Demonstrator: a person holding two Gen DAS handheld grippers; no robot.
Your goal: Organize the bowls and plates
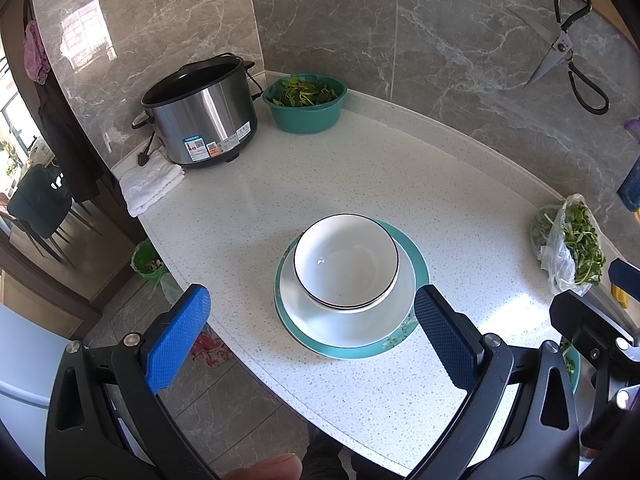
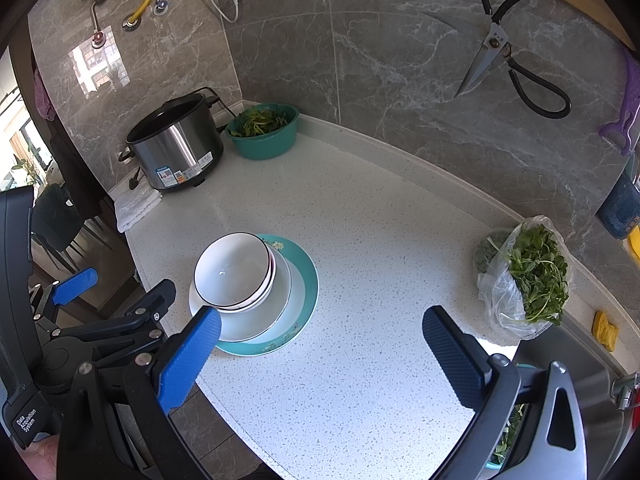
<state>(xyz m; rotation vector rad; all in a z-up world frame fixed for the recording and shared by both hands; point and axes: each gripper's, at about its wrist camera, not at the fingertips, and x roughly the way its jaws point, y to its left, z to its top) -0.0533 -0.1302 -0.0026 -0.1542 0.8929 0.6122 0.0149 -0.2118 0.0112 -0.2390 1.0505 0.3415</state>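
Speckled counter (image 1: 320, 176), grey marble wall behind. Bowls (image 1: 346, 266) nested on white plate (image 1: 352, 320), teal plate (image 1: 416, 252) beneath — stack looks complete. Left gripper (image 1: 312, 336) and right gripper (image 2: 320, 352) both spread wide, empty (hovering near stack). Withdraw straight back — avoid clipping rims.

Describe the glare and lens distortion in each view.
Left wrist view: sunlight burns a bright patch on the counter near the sink side, a window reflection shines on the wall tile, and the counter edge bows. Right wrist view: the same window reflection sits on the tile, corners vignette black, and the scissors look stretched.
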